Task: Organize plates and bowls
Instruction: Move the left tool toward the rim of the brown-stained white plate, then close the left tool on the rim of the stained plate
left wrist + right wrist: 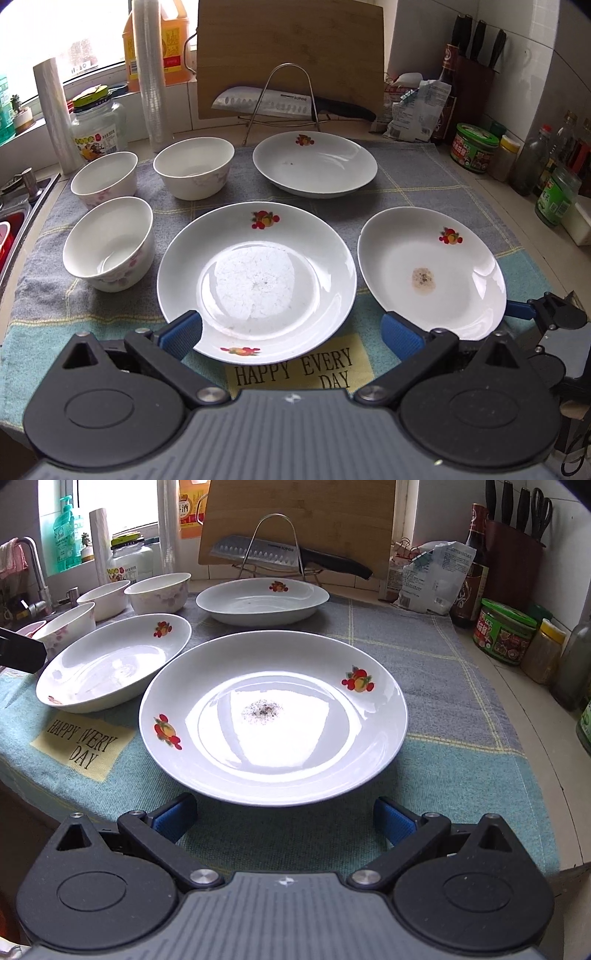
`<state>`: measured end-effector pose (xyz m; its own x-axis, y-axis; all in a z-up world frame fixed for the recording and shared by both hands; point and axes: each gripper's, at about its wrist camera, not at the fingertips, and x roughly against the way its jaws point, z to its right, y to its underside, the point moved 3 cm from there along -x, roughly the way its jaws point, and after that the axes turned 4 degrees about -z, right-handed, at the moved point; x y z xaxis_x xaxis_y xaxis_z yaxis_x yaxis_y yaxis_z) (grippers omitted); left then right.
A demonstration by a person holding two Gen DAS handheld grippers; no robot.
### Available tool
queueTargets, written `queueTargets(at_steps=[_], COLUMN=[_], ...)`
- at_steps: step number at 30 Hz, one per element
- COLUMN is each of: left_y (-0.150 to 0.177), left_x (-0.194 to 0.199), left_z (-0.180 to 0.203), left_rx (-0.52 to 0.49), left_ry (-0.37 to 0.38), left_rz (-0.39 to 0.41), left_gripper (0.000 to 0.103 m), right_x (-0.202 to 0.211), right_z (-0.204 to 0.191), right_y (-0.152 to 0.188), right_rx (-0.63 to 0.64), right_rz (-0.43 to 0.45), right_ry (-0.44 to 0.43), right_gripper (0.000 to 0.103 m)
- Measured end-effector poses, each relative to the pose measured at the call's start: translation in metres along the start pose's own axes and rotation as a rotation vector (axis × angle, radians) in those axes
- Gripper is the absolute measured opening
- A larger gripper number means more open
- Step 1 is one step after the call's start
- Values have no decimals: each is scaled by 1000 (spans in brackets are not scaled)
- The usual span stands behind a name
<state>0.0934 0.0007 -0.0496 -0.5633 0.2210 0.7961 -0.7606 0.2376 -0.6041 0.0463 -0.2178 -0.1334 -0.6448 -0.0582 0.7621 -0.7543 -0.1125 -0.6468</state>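
While both tools hang at the near edge of the towel (461, 760) with nothing gripped, the likely step is the first pickup for stacking. The left gripper (291, 332) has its jaws spread wide at the near rim of the middle plate (258, 280); the right gripper (284, 816) is equally spread just short of the stained plate (273, 716), not touching it. A good grasp probably means sliding one finger under the near rim and one over it, then closing firmly, since glazed rims look slippery. The stained plate lies right of the middle plate, close beside it, so lifting straight up before crossing over should avoid a clash. Farther back sits a third plate (314, 162), and at far left three bowls (110, 240) stand upright and apart, ready for nesting later.
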Motion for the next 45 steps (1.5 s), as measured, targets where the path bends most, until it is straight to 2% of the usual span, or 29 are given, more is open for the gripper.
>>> queueTargets(at_steps=[3,12,17,26,32,35,38,41,45], left_y=[-9,-45,-66,-94,-98,-100,-103,-107,-110], left_x=[-8,-41,-58,-86,-106,-117,-125,-134,-144], left_z=[1,15,29,64,82,92,97,101,104], left_rx=[-35,-216,-303,-372,-387,-412,-423,-432,-461], left_ry=[-1,114,181,320,334,315,369,417,409], left_rz=[-1,-12,-3,-32,-111,-158,-197,-250,-296], left_gripper=[102,102,102,102,102,102,102,98,89], right_x=[-3,-4,-4,-5,-5,-4,-3,-3,-3], right_z=[1,3,3,4,7,8,10,10,11], right_y=[-1,2,1,0,2,4,4,6,7], right_rx=[14,36,36,63,81,89,92,95,98], right_rz=[22,89,78,76,100,106,106,116,124], right_ry=[-11,-37,-34,-56,-75,-82,-85,-89,-95], right_gripper=[103,103,103,103,103,103,103,103,103])
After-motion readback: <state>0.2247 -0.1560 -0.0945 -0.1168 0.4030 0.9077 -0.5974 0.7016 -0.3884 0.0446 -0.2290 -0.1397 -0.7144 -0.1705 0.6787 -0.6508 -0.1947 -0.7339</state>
